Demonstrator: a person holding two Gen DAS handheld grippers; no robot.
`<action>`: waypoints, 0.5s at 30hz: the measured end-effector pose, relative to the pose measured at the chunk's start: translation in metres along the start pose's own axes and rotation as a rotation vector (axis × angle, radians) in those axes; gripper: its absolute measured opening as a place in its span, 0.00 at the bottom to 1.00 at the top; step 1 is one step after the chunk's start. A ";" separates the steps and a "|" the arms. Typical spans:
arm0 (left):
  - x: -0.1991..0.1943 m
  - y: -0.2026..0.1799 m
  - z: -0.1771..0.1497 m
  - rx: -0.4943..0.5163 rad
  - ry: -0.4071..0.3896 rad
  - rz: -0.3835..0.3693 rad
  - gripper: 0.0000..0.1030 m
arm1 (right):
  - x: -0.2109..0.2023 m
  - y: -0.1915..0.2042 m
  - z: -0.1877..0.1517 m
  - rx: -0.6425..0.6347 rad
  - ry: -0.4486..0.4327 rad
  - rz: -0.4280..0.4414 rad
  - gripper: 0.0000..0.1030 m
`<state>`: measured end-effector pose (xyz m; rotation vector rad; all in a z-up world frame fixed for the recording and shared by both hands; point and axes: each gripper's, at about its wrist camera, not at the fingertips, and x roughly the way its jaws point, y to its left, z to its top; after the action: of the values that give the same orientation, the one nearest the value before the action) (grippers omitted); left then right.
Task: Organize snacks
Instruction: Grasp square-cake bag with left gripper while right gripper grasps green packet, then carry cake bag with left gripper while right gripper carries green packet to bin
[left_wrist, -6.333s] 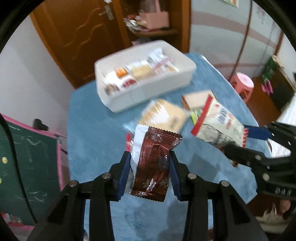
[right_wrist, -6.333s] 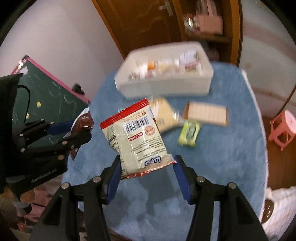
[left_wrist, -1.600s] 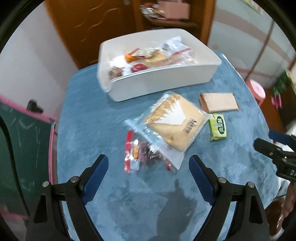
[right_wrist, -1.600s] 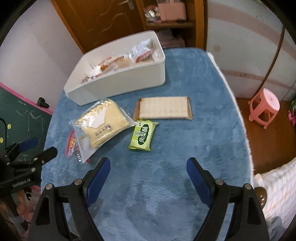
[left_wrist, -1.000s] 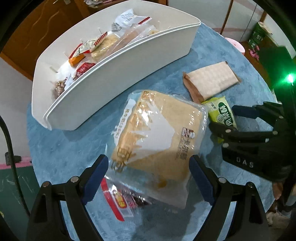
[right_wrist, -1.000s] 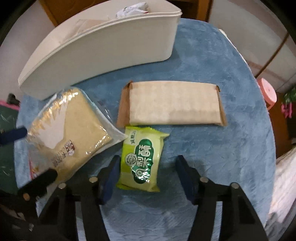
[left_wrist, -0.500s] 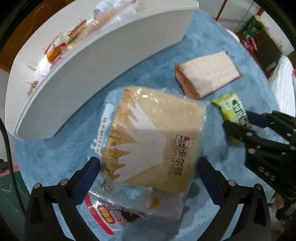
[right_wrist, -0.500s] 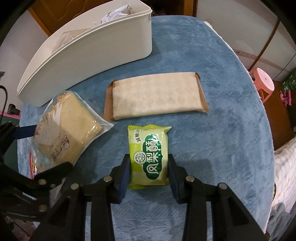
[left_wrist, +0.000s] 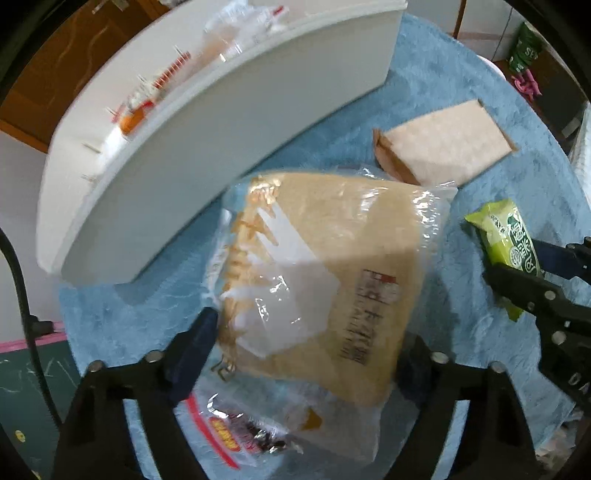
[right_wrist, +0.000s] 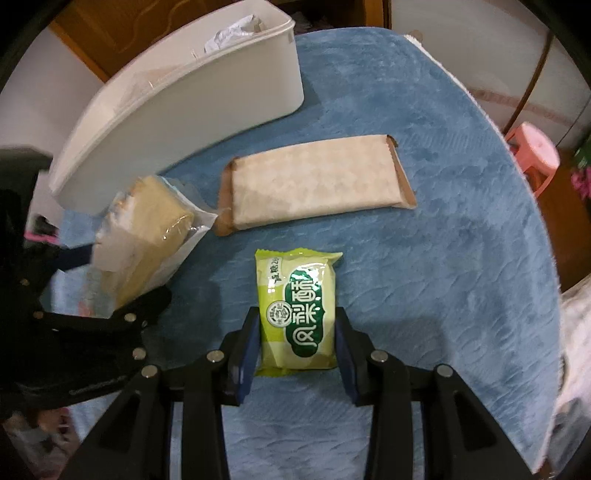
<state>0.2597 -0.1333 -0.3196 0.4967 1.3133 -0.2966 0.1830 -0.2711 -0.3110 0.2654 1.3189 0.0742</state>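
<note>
Bin (right_wrist: 207, 107): plain white; cloth (right_wrist: 443, 221): blue, with a faint wavy texture. Green packet (right_wrist: 297, 314): lime green with dark green and white characters; flat pack (right_wrist: 314, 184): pale beige with brown end flaps. Bread bag (left_wrist: 317, 280): clear with white jagged print over a tan loaf; grippers (right_wrist: 297, 343) black with blue pads (right_wrist: 245, 350).

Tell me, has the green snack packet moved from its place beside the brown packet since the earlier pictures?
Yes. The green snack packet, gripped by the right gripper, now lies apart from the brown packet, nearer the camera; earlier it touched that packet's edge.
</note>
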 end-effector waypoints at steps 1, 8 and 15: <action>-0.005 0.001 -0.001 -0.005 -0.007 0.003 0.70 | -0.004 -0.003 -0.001 0.016 -0.004 0.030 0.37; -0.061 0.043 -0.021 -0.150 -0.072 -0.044 0.60 | -0.043 -0.008 0.000 -0.001 -0.062 0.106 0.37; -0.147 0.078 -0.027 -0.273 -0.206 -0.032 0.59 | -0.097 0.021 0.011 -0.091 -0.169 0.160 0.37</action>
<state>0.2391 -0.0628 -0.1683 0.2092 1.1399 -0.1852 0.1709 -0.2720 -0.2123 0.2934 1.1222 0.2417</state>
